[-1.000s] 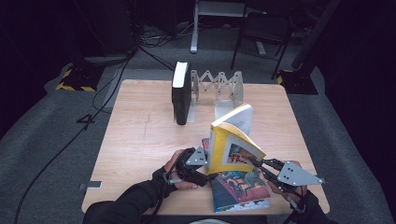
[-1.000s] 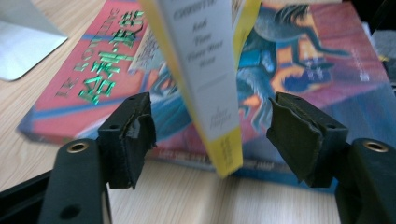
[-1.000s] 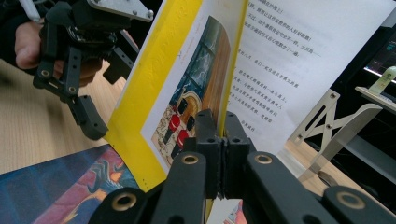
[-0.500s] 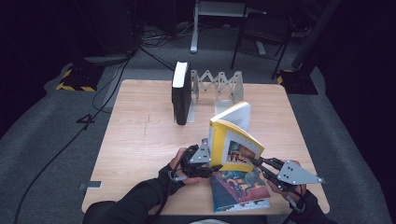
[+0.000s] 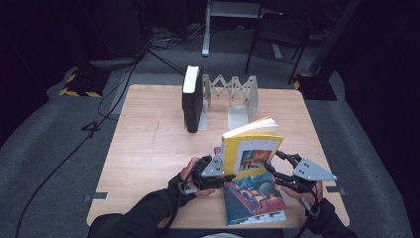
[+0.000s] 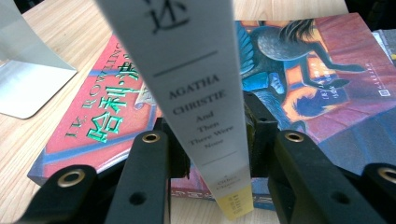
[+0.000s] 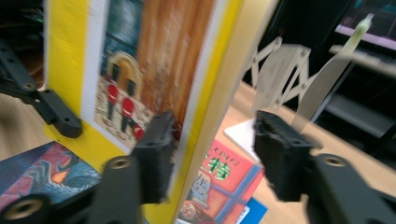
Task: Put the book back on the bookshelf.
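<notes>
Handover step: yellow book (image 5: 250, 151) upright between both grippers. L gripper (image 5: 225, 177) jaws just closing on spine; R gripper (image 7: 210, 144) jaws just opening, far pad clear of fore-edge. Next, likely: carry w/ L to rack (image 5: 233, 94) beyond.

The yellow book (image 5: 251, 153) is standing in front of part of the flat book (image 5: 255, 198), hiding that cover's upper part in the high view. The left gripper view is cutting off the yellow book's spine (image 6: 196, 93) at the top edge; small print at its foot is too fine to read. The right gripper view is blurring the right gripper (image 7: 210, 154); contact of its far pad with the page edges cannot be told.
</notes>
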